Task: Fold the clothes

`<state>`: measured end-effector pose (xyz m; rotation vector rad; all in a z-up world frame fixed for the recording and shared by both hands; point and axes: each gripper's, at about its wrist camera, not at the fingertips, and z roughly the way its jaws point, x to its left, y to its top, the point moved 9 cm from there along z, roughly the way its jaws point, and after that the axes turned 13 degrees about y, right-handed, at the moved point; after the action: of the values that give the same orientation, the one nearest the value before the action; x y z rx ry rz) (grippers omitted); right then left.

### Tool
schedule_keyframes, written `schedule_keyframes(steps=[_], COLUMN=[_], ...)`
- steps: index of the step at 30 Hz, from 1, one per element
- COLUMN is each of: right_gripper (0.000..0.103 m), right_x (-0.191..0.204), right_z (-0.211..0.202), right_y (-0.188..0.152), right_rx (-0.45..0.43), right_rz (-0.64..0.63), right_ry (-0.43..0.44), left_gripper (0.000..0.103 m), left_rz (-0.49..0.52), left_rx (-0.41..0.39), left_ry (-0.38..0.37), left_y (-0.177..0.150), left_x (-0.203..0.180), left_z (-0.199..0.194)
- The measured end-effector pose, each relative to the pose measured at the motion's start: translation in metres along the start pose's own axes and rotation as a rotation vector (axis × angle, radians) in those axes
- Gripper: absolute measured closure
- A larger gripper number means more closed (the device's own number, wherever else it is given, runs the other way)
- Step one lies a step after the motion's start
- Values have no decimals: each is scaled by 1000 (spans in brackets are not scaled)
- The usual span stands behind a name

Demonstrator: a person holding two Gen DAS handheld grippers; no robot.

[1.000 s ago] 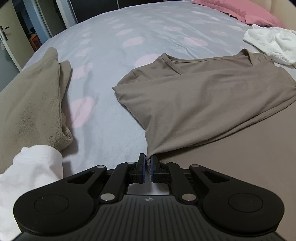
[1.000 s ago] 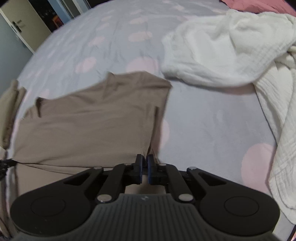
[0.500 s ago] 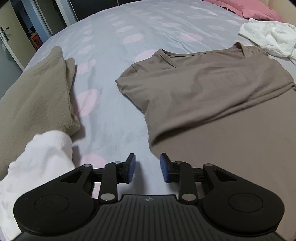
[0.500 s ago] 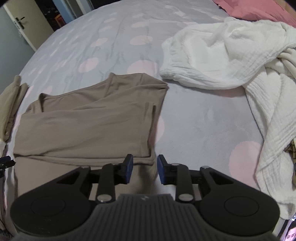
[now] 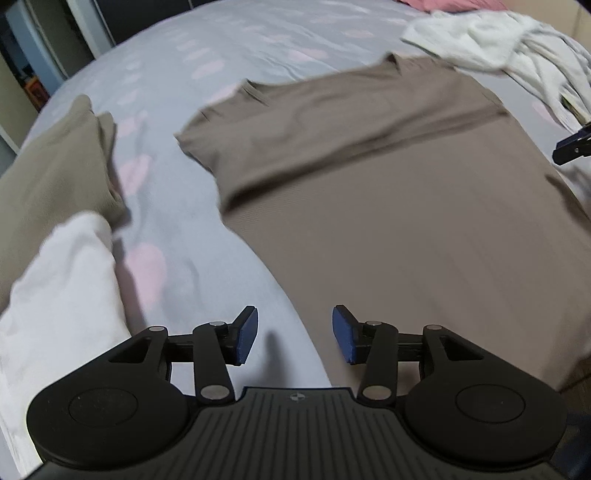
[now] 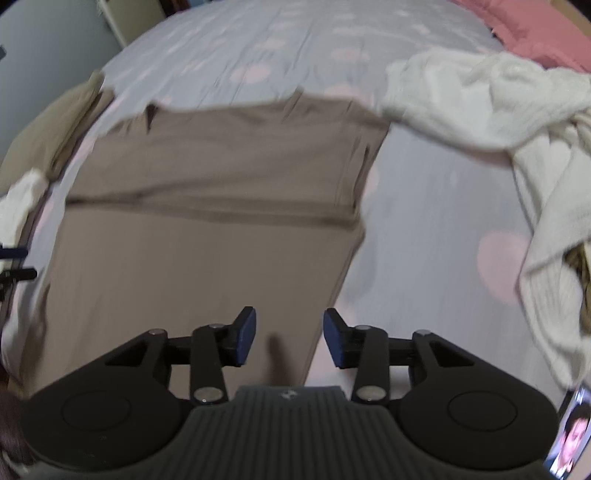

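A taupe T-shirt (image 5: 406, 206) lies flat on the grey bedsheet with pink dots (image 5: 192, 236), its top part folded down across the body. In the right wrist view the same T-shirt (image 6: 207, 221) shows the fold edge running across it. My left gripper (image 5: 294, 334) hovers over the shirt's left edge, jaws opening, nothing between them. My right gripper (image 6: 289, 338) hovers over the shirt's right edge, jaws opening too, with nothing held. The right gripper's tip (image 5: 572, 146) shows at the far right of the left wrist view.
A folded beige garment (image 5: 48, 177) and a white cloth (image 5: 62, 295) lie to the left. A rumpled white blanket (image 6: 517, 122) lies to the right, with a pink pillow (image 6: 535, 33) behind it. A phone (image 6: 570, 435) lies at the bottom right corner.
Both grippers let go of the shirt edge they pinched, opened, and pulled back toward the near end of the shirt. The folded-down part now lies flat.
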<state>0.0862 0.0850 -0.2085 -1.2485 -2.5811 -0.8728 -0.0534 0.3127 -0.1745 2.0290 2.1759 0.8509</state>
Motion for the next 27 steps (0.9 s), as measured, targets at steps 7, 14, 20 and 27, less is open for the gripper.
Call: schedule_keyframes(steps=[7,14,20,27], right_gripper=[55,52,55,95], right_x=[22,30,37,56], right_z=[-4,-9,-12,-15], right_y=[-69,-118,-140,-147], right_rx=[97,157,191,189], right_rz=[-32,-29,-40,-127], right_ry=[-29,-59,-61,-46], left_gripper=[60,58,57,96], left_rz=[-13,44,101,129], left_rx=[92,187,227,213], left_ry=[-56,-65,-45,-76], left_y=[-51,-85,-95,-92], left_x=[-24,-47,-57,-64], left_z=[-19,-27,-23,-30])
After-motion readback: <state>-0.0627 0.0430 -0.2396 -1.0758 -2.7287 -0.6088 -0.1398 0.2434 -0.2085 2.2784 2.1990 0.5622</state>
